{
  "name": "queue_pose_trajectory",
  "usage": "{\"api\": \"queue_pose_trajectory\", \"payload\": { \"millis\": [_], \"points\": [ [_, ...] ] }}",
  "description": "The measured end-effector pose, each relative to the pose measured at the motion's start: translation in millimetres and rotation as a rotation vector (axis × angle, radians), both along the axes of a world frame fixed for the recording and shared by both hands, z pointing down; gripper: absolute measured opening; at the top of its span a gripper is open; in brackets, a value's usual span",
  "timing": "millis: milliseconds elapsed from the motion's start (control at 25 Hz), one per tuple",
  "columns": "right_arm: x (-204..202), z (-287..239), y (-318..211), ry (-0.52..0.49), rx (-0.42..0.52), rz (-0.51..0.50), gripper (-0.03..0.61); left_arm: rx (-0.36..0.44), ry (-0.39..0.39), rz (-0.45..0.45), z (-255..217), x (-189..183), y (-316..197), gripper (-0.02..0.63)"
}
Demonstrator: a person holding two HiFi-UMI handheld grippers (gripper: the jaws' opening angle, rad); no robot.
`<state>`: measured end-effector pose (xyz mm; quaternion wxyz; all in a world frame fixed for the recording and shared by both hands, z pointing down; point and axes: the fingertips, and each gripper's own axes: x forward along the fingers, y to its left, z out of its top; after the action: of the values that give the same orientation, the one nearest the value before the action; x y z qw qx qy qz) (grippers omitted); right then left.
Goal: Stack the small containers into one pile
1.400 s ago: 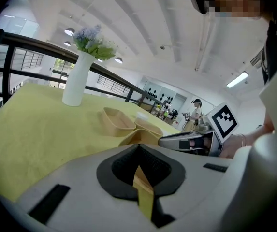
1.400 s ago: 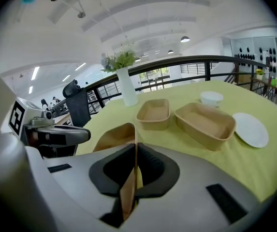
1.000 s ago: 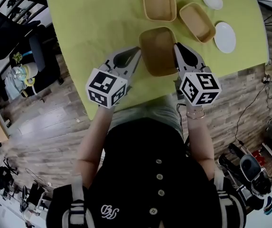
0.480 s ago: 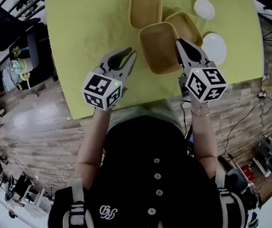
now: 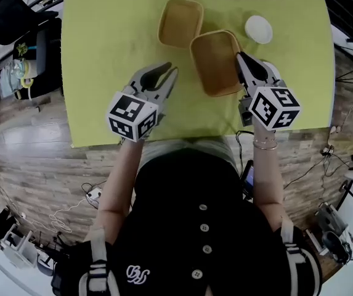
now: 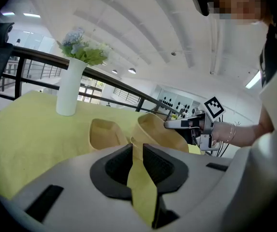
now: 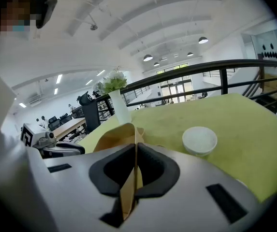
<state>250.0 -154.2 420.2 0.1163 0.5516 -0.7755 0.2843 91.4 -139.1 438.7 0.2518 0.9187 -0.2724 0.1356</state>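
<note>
My right gripper [image 5: 241,56] is shut on the near right rim of a tan rectangular container [image 5: 215,61] and holds it tilted above the yellow-green cloth. In the right gripper view the container's wall [image 7: 127,190] runs between the pads. A second tan container [image 5: 179,22] rests on the cloth to the far left of it. In the left gripper view a further tan rim [image 6: 132,141] peeks out just under the held container [image 6: 157,129]. My left gripper [image 5: 170,68] hangs left of the held container, jaws just opened, only cloth between them.
A white bowl [image 5: 258,29] sits on the cloth to the right of the held container. At the far edge stands a white vase [image 6: 69,88] with flowers. The table [image 5: 102,54] ends close to the person's body, with wood floor and cables around it.
The left gripper has let go of the container and stays to the left with its jaws parted. The right gripper has carried the container away to the far right.
</note>
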Motion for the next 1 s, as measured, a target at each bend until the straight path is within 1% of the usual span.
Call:
{"api": "queue_pose_trajectory", "payload": {
  "millis": [160, 320, 520, 680, 1000],
  "points": [
    [7, 9, -8, -0.009, -0.026, -0.07, 0.028, -0.014, -0.008, -0.047, 7, 2, 0, 0.064],
    [12, 17, -15, -0.013, -0.052, -0.11, 0.028, -0.033, -0.01, -0.08, 15, 1, 0, 0.064],
    [21, 27, -22, -0.022, -0.077, -0.122, 0.028, -0.046, -0.016, -0.1, 22, 1, -3, 0.064],
    [31, 37, -28, -0.006, -0.092, -0.125, 0.028, -0.048, 0.001, -0.111, 24, 7, -8, 0.064],
    [35, 56, -31, -0.019, -0.133, -0.165, 0.028, -0.059, 0.004, -0.121, 27, 15, -8, 0.066]
  ]
}}
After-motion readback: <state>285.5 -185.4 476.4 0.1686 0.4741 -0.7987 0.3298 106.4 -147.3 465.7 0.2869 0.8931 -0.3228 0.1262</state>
